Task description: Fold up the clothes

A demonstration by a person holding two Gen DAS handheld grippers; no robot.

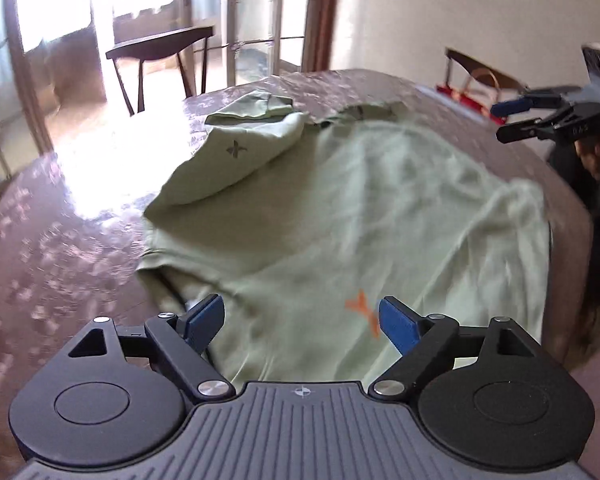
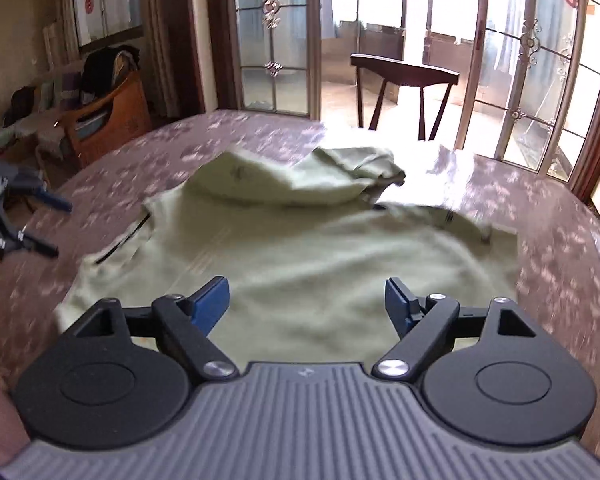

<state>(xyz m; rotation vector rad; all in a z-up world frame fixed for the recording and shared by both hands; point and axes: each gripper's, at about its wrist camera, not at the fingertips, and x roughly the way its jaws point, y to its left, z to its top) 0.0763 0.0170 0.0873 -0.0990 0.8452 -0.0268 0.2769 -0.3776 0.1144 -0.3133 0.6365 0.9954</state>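
Item: pale green shirt (image 1: 340, 208), lying spread on the round worktop (image 1: 60, 260), which has a brown, shiny, pale-flecked covering. All places below are given relative to the shirt.

- Far end of shirt: one sleeve (image 1: 236, 160) folded inward over the body, bearing a small dark cross-shaped mark. A second bunched fold lies just behind it; its exact form is hard to make out. A dark label shows at the collar area.
- Near end of shirt: an orange cross-shaped mark (image 1: 362, 312), partly smeared by blur. The nearest hem is hidden behind each claw's body in both views.
- Left claw (image 1: 302, 322): above the near end of the shirt, blue pads (image 1: 396, 324) standing wide apart, nothing between them, cloth not touched. In the right wrist view it shows at the frame's left edge, cut off, off to the side of the shirt.
- Right claw (image 2: 306, 306): above the near part of the shirt, pads likewise wide apart and clear of the cloth. In the left wrist view it appears at the right edge, partly cut off, beside the shirt's far corner.
- Beyond the shirt: a dark wooden chair (image 2: 404, 80) past the worktop, before glazed doors (image 2: 540, 80); strong glare washes out the worktop there.
- To the side: a red item (image 1: 472, 100), too blurred to identify.
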